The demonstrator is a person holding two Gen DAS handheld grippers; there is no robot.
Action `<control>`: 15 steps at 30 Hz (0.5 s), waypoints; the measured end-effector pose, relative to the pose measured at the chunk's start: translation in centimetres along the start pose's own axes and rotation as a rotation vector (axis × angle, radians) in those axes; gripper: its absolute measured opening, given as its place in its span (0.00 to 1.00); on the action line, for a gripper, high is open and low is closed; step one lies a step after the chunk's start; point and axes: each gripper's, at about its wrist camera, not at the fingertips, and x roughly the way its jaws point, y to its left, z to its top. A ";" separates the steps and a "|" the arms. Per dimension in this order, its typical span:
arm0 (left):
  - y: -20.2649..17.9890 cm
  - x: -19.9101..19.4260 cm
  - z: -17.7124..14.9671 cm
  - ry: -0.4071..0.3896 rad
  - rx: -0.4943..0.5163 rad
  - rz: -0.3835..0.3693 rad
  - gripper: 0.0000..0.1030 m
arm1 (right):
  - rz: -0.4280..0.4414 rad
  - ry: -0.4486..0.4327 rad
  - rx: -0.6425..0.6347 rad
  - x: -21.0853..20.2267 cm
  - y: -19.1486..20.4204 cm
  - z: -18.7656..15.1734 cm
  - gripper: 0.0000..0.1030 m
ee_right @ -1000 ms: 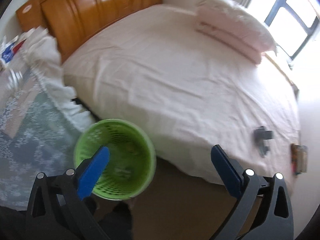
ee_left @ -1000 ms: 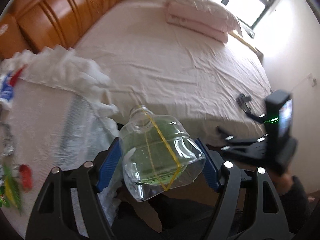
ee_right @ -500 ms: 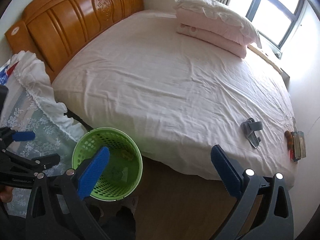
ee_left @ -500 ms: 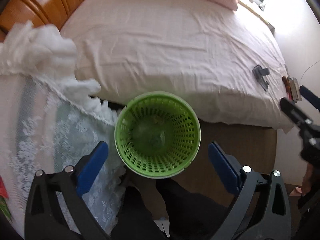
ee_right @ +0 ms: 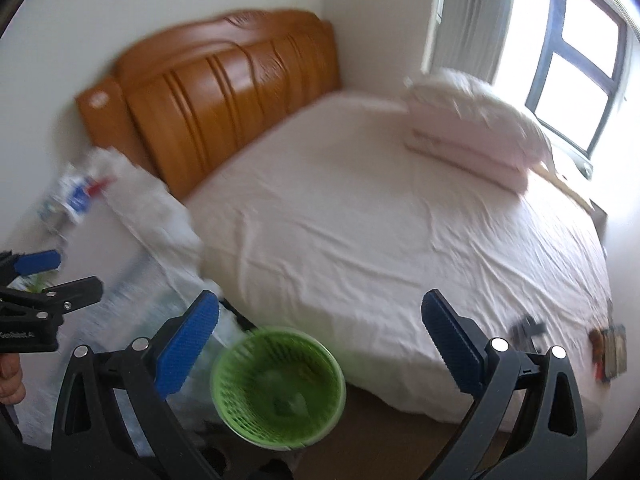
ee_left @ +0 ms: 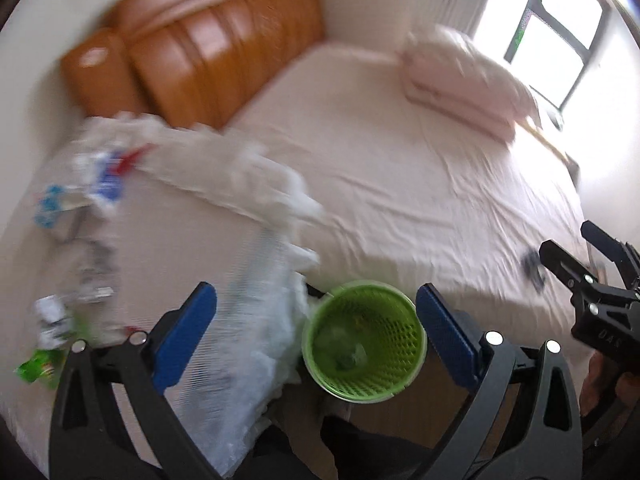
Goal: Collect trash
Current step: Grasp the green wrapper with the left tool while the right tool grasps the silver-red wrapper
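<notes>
A green mesh bin (ee_left: 364, 350) stands on the floor between the bed and a lace-covered table; a clear plastic bottle (ee_left: 340, 346) lies inside it. The bin also shows in the right wrist view (ee_right: 278, 386). My left gripper (ee_left: 316, 328) is open and empty above the bin. My right gripper (ee_right: 320, 336) is open and empty, a little above and right of the bin. Blurred wrappers (ee_left: 96, 184) and a green packet (ee_left: 38, 366) lie on the table at the left.
The table's white lace cloth (ee_left: 248, 344) hangs beside the bin. A large bed (ee_right: 380, 220) with a wooden headboard (ee_right: 224, 92) and folded pink bedding (ee_right: 476, 128) fills the room. A small dark object (ee_right: 530, 330) lies near the bed's right edge.
My left gripper opened and dropped the clear bottle into the green bin, then swung up and left toward the table. The right gripper tilted up and stayed open.
</notes>
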 end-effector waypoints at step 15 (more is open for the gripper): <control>20.3 -11.0 -9.5 -0.118 -0.386 0.356 0.93 | 0.381 0.005 -0.269 0.8 18.5 3.1 0.98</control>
